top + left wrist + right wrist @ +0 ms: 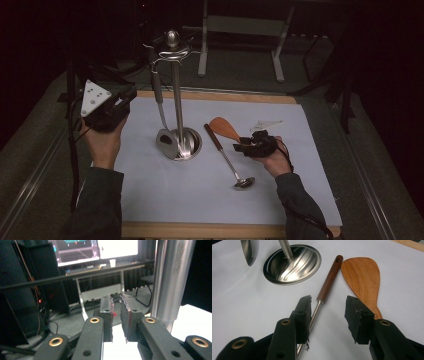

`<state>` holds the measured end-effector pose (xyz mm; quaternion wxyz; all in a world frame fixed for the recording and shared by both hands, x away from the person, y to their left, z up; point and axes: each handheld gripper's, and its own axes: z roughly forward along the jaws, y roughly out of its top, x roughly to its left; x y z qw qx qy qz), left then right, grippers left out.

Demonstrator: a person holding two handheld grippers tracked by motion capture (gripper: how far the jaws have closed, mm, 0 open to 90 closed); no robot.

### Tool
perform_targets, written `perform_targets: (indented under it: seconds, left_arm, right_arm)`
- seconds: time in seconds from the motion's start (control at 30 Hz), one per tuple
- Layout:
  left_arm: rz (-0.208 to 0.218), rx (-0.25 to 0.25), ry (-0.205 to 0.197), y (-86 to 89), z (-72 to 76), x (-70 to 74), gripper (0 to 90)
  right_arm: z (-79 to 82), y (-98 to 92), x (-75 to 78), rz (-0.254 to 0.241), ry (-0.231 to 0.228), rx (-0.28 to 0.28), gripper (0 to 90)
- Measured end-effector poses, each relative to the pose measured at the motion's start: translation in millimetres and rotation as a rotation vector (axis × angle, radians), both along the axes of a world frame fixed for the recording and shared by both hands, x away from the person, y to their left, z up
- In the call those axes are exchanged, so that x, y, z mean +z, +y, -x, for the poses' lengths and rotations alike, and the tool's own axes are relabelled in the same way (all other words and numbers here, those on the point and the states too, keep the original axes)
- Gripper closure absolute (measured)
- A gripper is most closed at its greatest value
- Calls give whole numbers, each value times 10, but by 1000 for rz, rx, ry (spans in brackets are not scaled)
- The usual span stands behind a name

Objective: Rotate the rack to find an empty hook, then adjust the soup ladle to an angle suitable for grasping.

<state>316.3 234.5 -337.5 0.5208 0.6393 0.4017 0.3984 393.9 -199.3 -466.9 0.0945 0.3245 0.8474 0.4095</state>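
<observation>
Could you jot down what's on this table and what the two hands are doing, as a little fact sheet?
Surface: white mat on a wooden board
Stand: metal utensil stand with round base, upright
Hanging: a metal spatula on the stand's hook
Lying flat: ladle with brown handle; wooden spatula beside it
Left hand-held gripper: empty, jaws slightly apart, near the stand's pole
Right hand-held gripper: open, low over the mat, ladle's shaft by one jaw, gripping nothing
</observation>
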Motion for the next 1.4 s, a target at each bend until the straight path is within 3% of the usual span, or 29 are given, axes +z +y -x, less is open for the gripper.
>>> perform_targets:
  seconds: [0.27,0.43,0.6,0.73,0.83,0.9,1.0,1.03,1.07,1.17,1.3,1.4]
  left_arm:
    - [50,13,73,149,102,-381,789]
    - [41,15,129,159,182,-698,765]
    - [66,20,167,143,310,-1028,740]
    - [54,14,209,130,360,-1273,721]
    - [17,-10,228,106,377,-1439,708]
    - [23,-30,222,100,387,-1540,701]
    - [24,-16,263,124,379,-1684,698]
    - [24,-16,263,124,379,-1684,699]
    - [16,12,298,139,372,-1769,699]
    - [-10,25,338,178,357,-1833,699]
    - [25,18,388,250,326,-1950,693]
    - [22,23,417,265,309,-2005,690]
  right_arm:
    - [-1,-1,-7,7,4,2,560]
    - [2,2,3,7,0,1,559]
    - [-15,3,-3,17,1,-4,567]
    - [-16,33,-15,19,2,-6,572]
    - [-26,74,-27,25,7,-8,579]
    - [-37,108,-35,35,8,-10,587]
    - [-55,170,-55,48,12,-16,596]
    - [-59,193,-61,56,16,-15,596]
    - [-63,215,-68,64,16,-13,596]
    - [-76,273,-87,80,20,-13,597]
    - [-93,349,-110,93,35,-13,612]
    - [-107,414,-142,145,41,-9,619]
